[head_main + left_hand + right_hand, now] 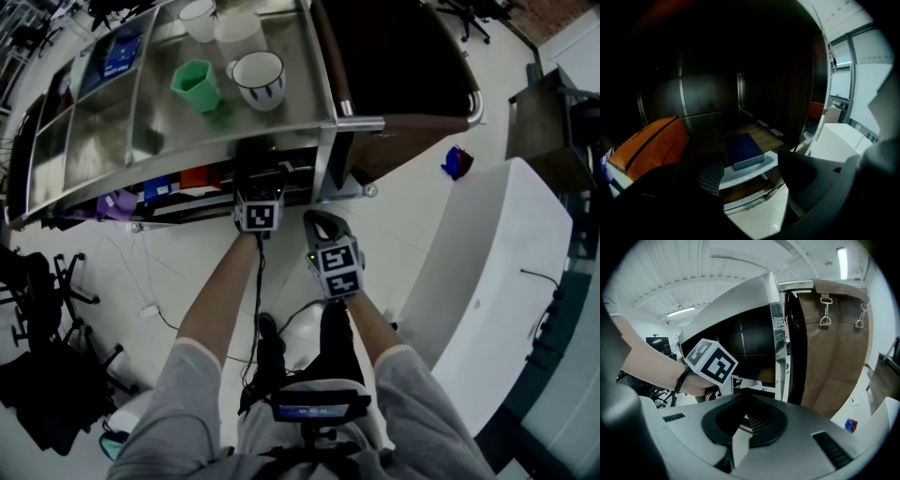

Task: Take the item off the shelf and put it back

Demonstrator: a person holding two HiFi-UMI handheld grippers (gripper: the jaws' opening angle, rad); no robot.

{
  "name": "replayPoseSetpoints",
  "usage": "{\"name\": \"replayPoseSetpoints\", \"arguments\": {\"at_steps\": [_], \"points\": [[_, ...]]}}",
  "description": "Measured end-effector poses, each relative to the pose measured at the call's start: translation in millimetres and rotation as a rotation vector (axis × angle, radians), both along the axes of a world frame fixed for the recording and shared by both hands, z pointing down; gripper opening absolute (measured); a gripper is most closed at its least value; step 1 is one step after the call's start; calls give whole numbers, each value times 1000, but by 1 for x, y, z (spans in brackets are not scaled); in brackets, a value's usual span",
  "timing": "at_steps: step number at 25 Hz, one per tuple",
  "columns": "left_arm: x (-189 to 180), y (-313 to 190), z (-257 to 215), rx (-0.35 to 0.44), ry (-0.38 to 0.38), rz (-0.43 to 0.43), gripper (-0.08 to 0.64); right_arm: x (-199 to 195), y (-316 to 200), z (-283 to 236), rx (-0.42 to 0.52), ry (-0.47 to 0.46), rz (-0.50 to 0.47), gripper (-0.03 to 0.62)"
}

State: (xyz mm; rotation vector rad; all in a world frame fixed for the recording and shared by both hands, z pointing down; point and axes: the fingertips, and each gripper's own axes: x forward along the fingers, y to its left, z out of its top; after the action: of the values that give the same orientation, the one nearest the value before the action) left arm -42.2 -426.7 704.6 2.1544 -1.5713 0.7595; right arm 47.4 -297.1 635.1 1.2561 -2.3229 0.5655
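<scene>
You have your left tool (750, 174) reaching into the lower shelf (712, 125) of the steel cart (302, 89), and its jaws stand spread wide with nothing pinched; the dark blue box (743, 150), which I take to be the item, lies flat just ahead of them, in line with the gap, on a white ledge (761, 167) at the shelf's front edge; neither pad touches it. An orange bag (650, 146) leans on the same shelf to the box's left, apart from it. Your right tool (743, 427) hangs back outside the cart, near the left wrist, its jaws pressed together on nothing; it plays no part for now. On the cart's top tray the green cup (197, 86) and the striped mug (258, 79) stand untouched, away from the work. As for progress: the box is on the shelf and free of any grip, so either the take-off has yet to begin or the return is already made; the pictures alone do not settle which. If you are at the start, everything is left: close on the box, draw it out, set it back. If you are at the end, only pulling the left tool clear of the shelf remains.
</scene>
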Motion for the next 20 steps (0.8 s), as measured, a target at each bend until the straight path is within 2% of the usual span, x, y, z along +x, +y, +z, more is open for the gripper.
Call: {"name": "replayPoseSetpoints", "arguments": {"at_steps": [4, 9, 20], "points": [[-4, 19, -10, -12, -2, 6, 362, 0, 5, -9, 6, 0, 8, 9], [-18, 57, -46, 7, 37, 12, 346, 0, 14, -33, 27, 5, 29, 9], [-79, 179, -132, 76, 113, -2, 127, 5, 67, -83, 75, 26, 91, 9]]}}
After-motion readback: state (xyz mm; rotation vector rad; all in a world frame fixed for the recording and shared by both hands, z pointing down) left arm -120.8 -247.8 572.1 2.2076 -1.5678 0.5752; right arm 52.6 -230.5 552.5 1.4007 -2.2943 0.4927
